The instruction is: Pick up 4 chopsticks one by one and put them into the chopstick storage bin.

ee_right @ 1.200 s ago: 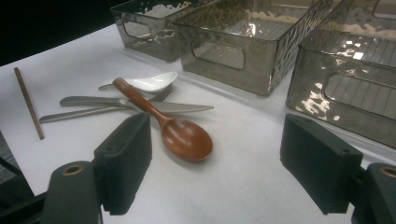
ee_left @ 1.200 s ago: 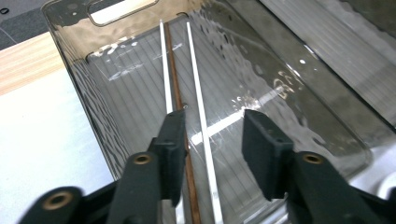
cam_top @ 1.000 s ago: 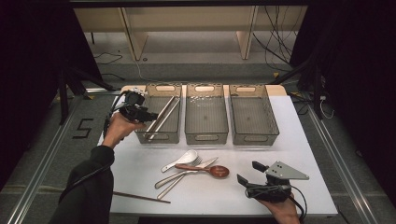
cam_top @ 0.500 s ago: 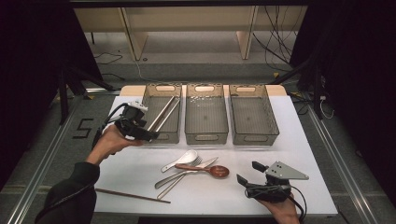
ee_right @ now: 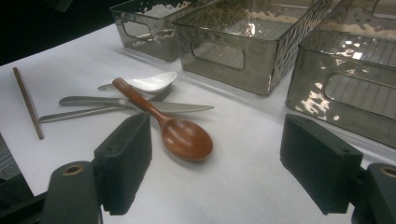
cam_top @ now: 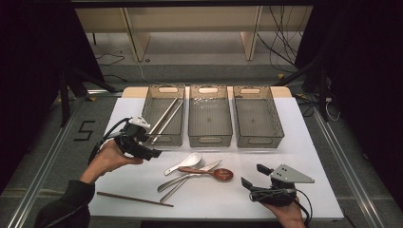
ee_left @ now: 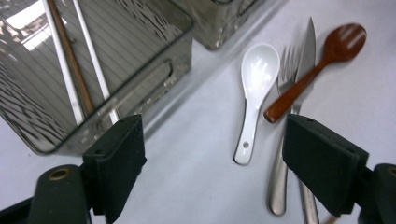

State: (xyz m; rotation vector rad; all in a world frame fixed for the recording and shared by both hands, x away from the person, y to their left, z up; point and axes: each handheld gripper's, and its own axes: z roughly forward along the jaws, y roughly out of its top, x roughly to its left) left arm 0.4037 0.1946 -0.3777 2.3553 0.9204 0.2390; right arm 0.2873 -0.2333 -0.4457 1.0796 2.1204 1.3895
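Sorting cutlery into bins, by the look of it. High view: left gripper point(cam_top: 153, 145) hangs just in front of the left bin point(cam_top: 151, 102), which already holds chopsticks point(cam_top: 167, 115) leaning lengthwise. Its jaws have just been opening and hold nothing. Loose cutlery lies heaped in front of the middle bin point(cam_top: 209, 137); one brown chopstick point(cam_top: 135, 199) lies apart, well in front of the left bin. Right gripper point(cam_top: 254, 175) rests on the table point(cam_top: 309, 156) in front of the right bin point(cam_top: 256, 137). A "5" point(cam_top: 84, 130) is marked on the floor left of the left bin.

Left gripper view: jaws wide, empty, aimed at the white spoon point(ee_left: 254, 88), probably next, with fork point(ee_left: 280, 154), knife point(ee_left: 306, 51) and wooden spoon point(ee_left: 322, 60) overlapping beside it.

Right gripper view: jaws spread wide, empty, wooden spoon's bowl point(ee_right: 184, 135) just ahead. No brands readable.
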